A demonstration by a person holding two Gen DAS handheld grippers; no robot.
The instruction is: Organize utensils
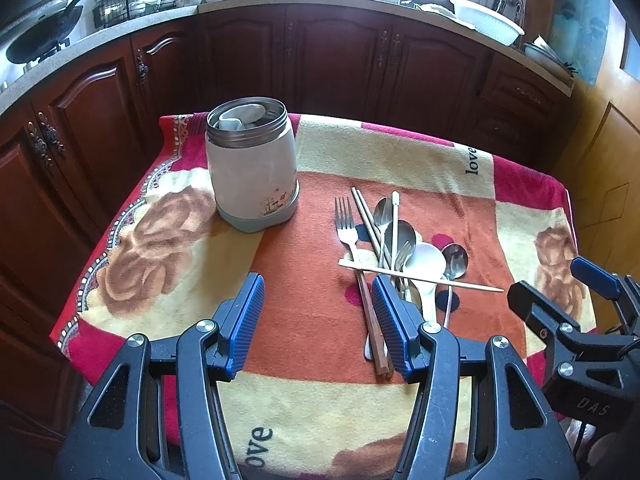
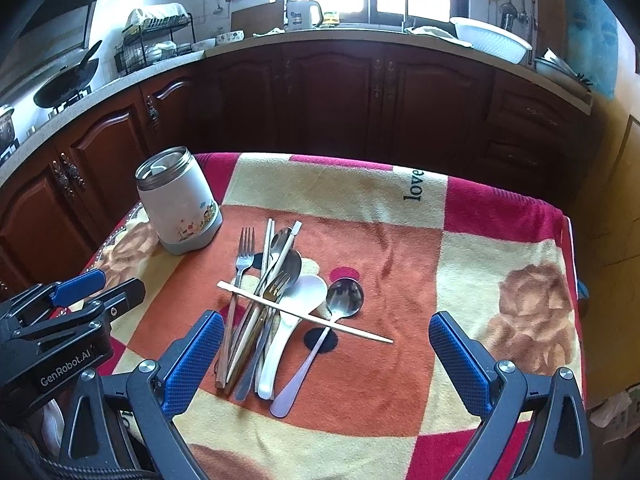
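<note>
- The bench [image 2: 500, 240] is being covered by a fuzzy blanket in red, orange and cream, with "love" printed on it.
- The utensils [image 2: 276, 304] are being kept in one loose pile on the orange patch, about mid-bench, not inside anything.
- In that pile: a fork [image 2: 244, 256] on the left edge, brown chopsticks [image 1: 374, 320] and a white plastic spoon [image 2: 298, 300] in the middle, a round metal spoon [image 2: 344, 296] on the right.
- One pale chopstick [image 2: 304, 314] is being laid crosswise over the rest of the pile.
- A white jar [image 1: 252, 168] with a metal rim is being stood upright near the back left of the bench, well apart from the pile; something pale is sitting inside it, can't tell what.
- The left hand-held gripper [image 1: 318, 320] is being held wide, nothing between the blue pads, just left of the pile's handle ends.
- The right hand-held gripper [image 2: 326, 364] is being held wide too, empty, with the handle ends of the pile showing between its fingers.
- Dark wood cabinets [image 2: 320, 92] are being seen behind the bench.
</note>
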